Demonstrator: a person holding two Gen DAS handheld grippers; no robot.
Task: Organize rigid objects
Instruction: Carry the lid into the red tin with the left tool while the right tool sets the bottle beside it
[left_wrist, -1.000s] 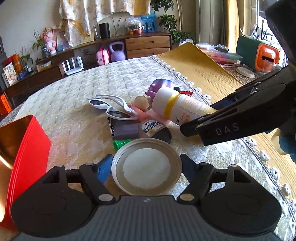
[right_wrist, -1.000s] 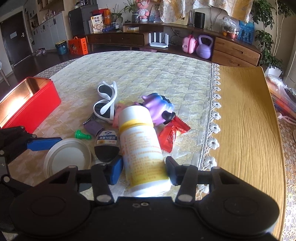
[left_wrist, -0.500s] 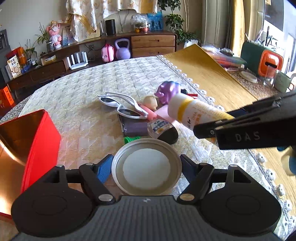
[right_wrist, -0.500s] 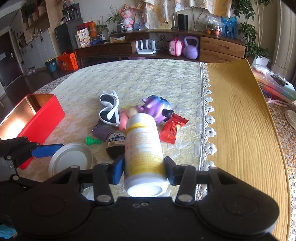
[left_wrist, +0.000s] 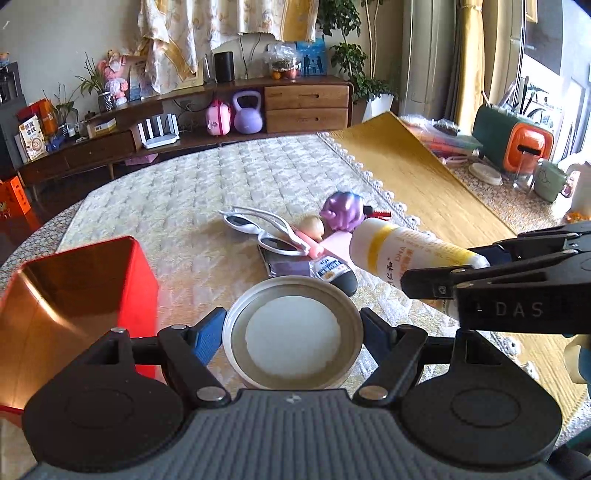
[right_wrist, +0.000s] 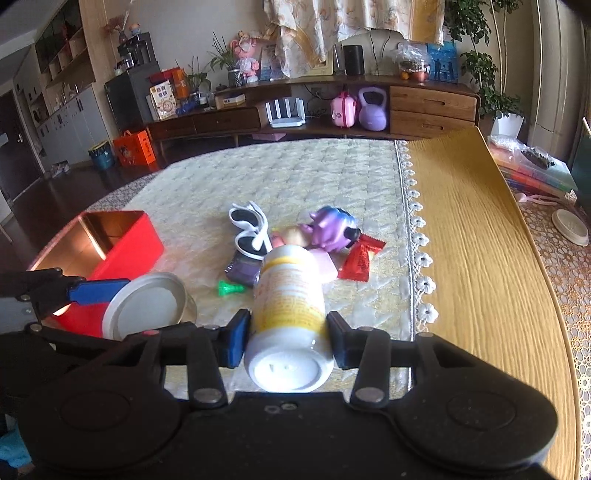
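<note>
Both tongs are carrying loads toward the red tin (left_wrist: 85, 295) at left: the left gripper (left_wrist: 293, 332) is clasping a round lid (left_wrist: 293, 334), the right gripper (right_wrist: 288, 334) is pinching a white bottle (right_wrist: 290, 306), lifted clear of the clutter ahead.

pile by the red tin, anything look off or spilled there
Nothing spilled or broken. The pile is just a jumble: white sunglasses lie upside down against a purple toy, with a red wrapper and green piece beside it. The red tin stands open.
</note>
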